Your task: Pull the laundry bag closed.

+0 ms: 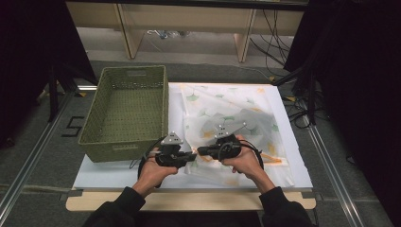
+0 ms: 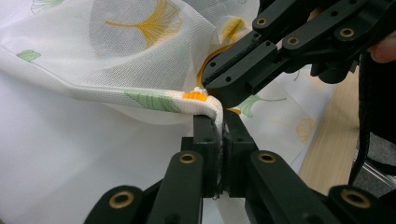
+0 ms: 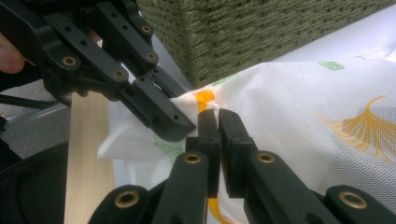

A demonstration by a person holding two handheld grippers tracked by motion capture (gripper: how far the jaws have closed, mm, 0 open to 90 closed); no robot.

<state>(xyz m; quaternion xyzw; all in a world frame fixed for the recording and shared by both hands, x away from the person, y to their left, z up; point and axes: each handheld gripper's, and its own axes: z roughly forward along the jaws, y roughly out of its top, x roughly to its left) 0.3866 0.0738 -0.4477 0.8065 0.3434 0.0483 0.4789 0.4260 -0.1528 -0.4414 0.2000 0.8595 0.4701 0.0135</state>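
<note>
Fabric edge hides between both pinches: my left hand-held gripper (image 2: 218,126) and right hand-held gripper (image 3: 217,122) clamp the mesh bag (image 1: 231,113) hem, its lower corner masked by my hands.

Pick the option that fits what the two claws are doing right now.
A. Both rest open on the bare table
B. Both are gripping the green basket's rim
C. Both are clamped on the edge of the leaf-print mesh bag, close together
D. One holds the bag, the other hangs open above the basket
C: the left claw and the right claw each pinch the white hem of the mesh bag, beside the green basket.
</note>
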